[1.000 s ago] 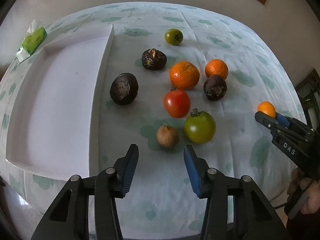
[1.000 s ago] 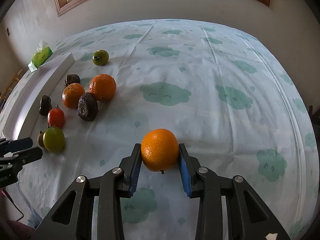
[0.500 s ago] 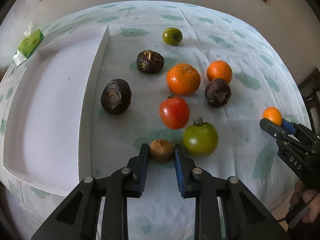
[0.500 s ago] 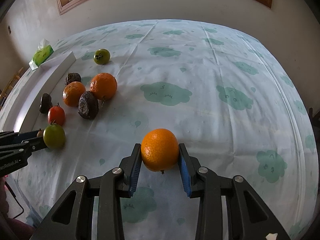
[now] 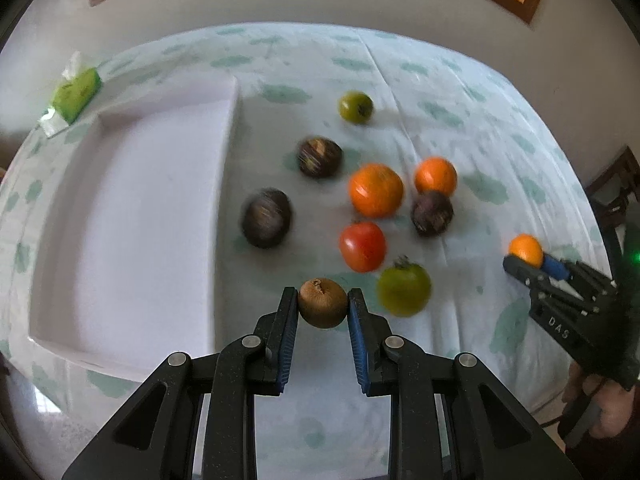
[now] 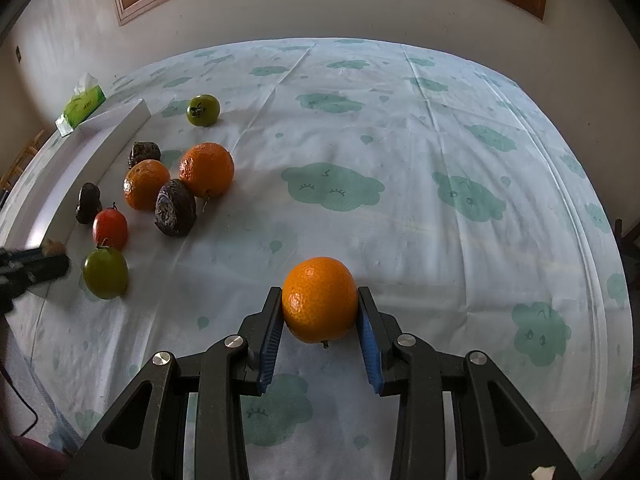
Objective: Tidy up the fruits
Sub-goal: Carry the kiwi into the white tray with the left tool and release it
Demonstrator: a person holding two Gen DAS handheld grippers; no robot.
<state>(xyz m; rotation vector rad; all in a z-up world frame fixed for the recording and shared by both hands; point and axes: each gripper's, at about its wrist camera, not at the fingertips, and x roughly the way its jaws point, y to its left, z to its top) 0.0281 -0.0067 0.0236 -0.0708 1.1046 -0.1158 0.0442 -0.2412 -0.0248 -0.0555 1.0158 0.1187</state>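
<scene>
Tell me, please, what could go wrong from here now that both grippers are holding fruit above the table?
1. The left gripper pinches the small round kiwi only at its sides; it might slip out on the way to the white tray.
2. The green tomato lies close beside it; a bump could send it rolling.
3. The right gripper clamps a large orange near its fingertips, so it may squirt free.

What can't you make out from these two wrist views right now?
- Left wrist view: motion blur smears the three dark wrinkled fruits, so their kind is unclear.
- Right wrist view: the left hand-held gripper is blurred and cut by the left edge; the small brown kiwi barely shows.
- White rectangular tray: its inside is hidden behind its wall in that view.
</scene>
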